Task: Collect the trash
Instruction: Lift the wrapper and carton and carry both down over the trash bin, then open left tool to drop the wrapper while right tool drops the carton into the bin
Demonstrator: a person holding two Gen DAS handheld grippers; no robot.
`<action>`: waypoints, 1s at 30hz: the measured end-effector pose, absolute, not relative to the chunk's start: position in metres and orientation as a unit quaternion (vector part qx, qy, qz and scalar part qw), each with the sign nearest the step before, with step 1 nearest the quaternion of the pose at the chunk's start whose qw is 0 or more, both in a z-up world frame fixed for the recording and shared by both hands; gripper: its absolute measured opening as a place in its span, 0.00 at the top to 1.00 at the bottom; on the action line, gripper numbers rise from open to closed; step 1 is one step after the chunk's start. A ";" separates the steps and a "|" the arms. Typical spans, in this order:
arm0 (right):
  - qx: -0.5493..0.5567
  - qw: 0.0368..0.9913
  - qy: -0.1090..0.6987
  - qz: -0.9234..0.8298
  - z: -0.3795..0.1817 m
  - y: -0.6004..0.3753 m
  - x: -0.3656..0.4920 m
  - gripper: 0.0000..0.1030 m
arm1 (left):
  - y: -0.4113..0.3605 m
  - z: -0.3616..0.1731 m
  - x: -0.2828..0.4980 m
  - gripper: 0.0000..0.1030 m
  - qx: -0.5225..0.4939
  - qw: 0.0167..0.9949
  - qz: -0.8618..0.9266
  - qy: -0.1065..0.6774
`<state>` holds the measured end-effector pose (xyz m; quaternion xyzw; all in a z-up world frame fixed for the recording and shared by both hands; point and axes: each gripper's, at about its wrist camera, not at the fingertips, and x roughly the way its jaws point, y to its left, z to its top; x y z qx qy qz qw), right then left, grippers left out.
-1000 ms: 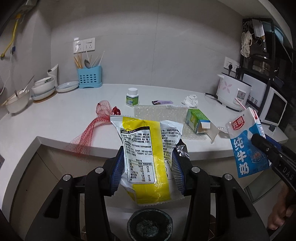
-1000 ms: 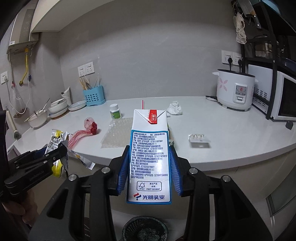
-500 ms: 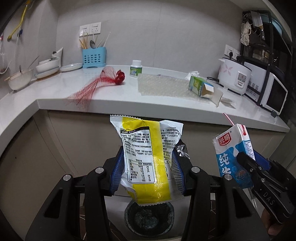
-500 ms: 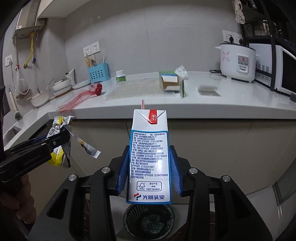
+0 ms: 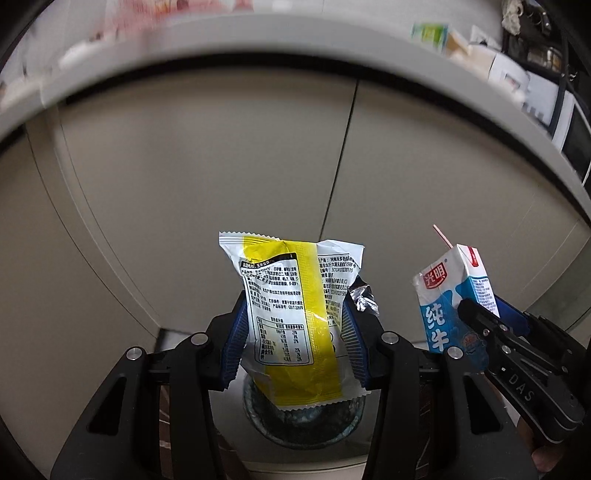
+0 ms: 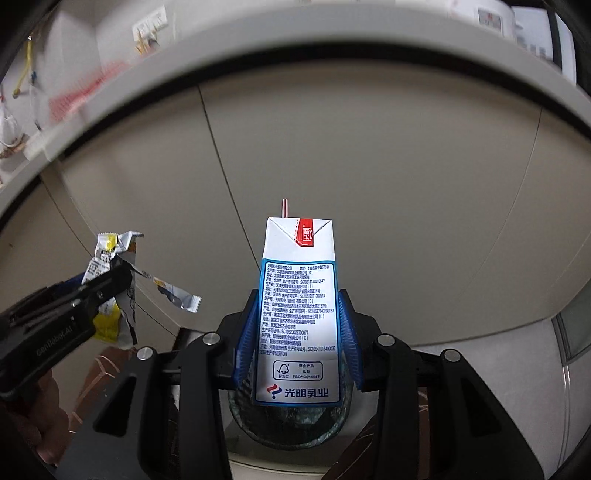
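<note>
My left gripper [image 5: 293, 332] is shut on a yellow and white snack wrapper [image 5: 291, 317], which hangs over a round dark trash bin [image 5: 306, 424] on the floor. In the right wrist view my right gripper [image 6: 297, 332] is shut on a blue and white milk carton [image 6: 299, 306] with a pink straw, just above the same trash bin [image 6: 288, 424]. The milk carton [image 5: 450, 295] also shows at the right of the left wrist view, and the snack wrapper [image 6: 110, 295] at the left of the right wrist view. Both grippers sit side by side below the counter edge.
Beige cabinet doors [image 5: 221, 166] stand close ahead. The white countertop edge [image 5: 295, 44] curves overhead, with a blurred red mesh bag [image 6: 85, 96] and a green box [image 5: 430, 35] on top. A hand [image 6: 33, 417] holds the left gripper's handle.
Both grippers have dropped from counter height to below the counter edge, still holding the wrapper and the carton. The trash bin now looks larger and closer beneath them.
</note>
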<state>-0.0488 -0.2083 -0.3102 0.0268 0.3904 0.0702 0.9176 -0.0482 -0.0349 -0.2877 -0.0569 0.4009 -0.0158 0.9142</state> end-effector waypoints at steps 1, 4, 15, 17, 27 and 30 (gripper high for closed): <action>0.026 0.914 0.398 0.068 -0.321 -0.207 -0.045 0.62 | -0.035 -0.300 -0.045 0.55 -0.059 0.911 -0.017 0.408; 0.031 0.905 0.420 0.066 -0.347 -0.206 -0.035 0.62 | -0.037 -0.333 -0.033 0.55 -0.070 0.900 -0.020 0.430; 0.035 0.878 0.473 0.066 -0.422 -0.193 0.007 0.63 | -0.046 -0.432 0.007 0.55 -0.076 0.869 -0.026 0.488; 0.035 0.874 0.481 0.062 -0.435 -0.193 0.014 0.63 | -0.048 -0.450 0.014 0.55 -0.077 0.858 -0.033 0.507; 0.055 0.855 0.515 0.029 -0.463 -0.208 0.028 0.63 | -0.058 -0.500 0.032 0.54 -0.065 0.815 -0.059 0.573; 0.060 0.854 0.516 0.027 -0.462 -0.208 0.029 0.62 | -0.055 -0.503 0.032 0.50 -0.066 0.814 -0.060 0.575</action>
